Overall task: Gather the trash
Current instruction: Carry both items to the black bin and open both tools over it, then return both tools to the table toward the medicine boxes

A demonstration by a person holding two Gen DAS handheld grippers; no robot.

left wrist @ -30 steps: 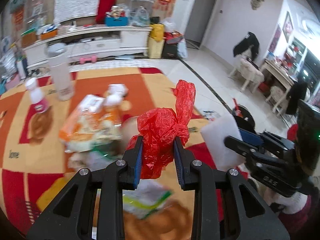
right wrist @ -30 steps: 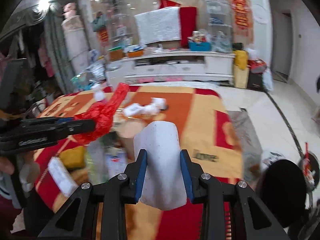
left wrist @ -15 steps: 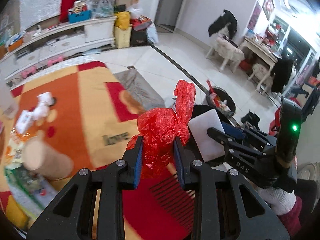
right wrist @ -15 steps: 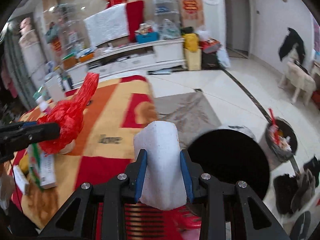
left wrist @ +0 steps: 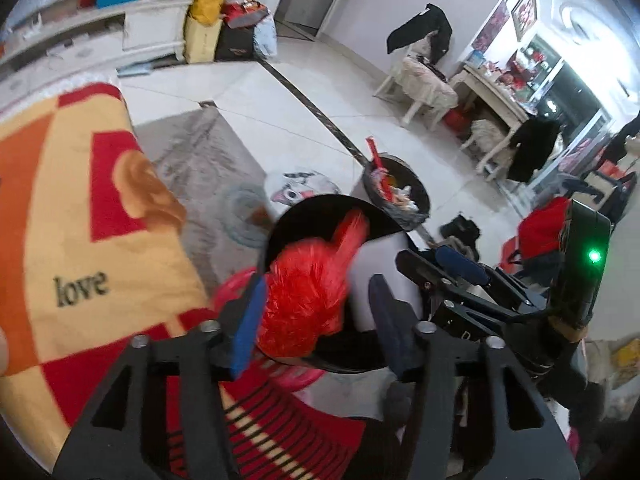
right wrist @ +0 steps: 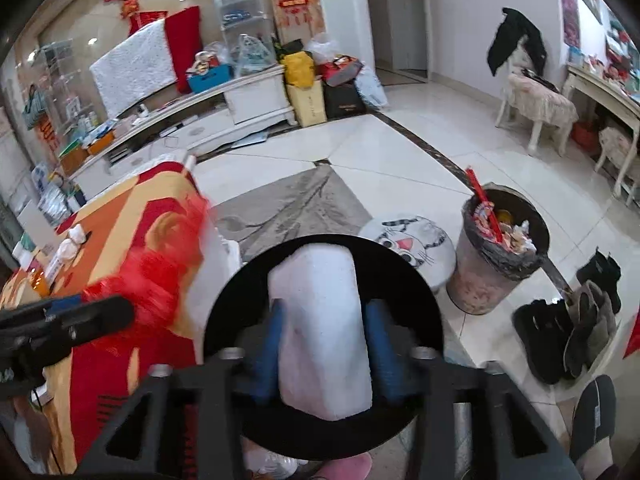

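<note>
Left gripper [left wrist: 316, 316]: jaws opening, red plastic bag [left wrist: 310, 300] sitting between them, blurred, leaning on the left pad, clear of the right pad, hanging over the black bin [left wrist: 304, 212]. Right gripper [right wrist: 324, 344]: jaws opening, white foam block [right wrist: 320, 328] standing between the blue pads, gaps showing at both sides, hovering above the same black bin [right wrist: 232, 308]. Lying beside: orange-and-red blanket [left wrist: 72, 216] bearing the word "love". Standing beyond: full waste bucket [right wrist: 496, 256], cat-face stool [right wrist: 412, 236].
</note>
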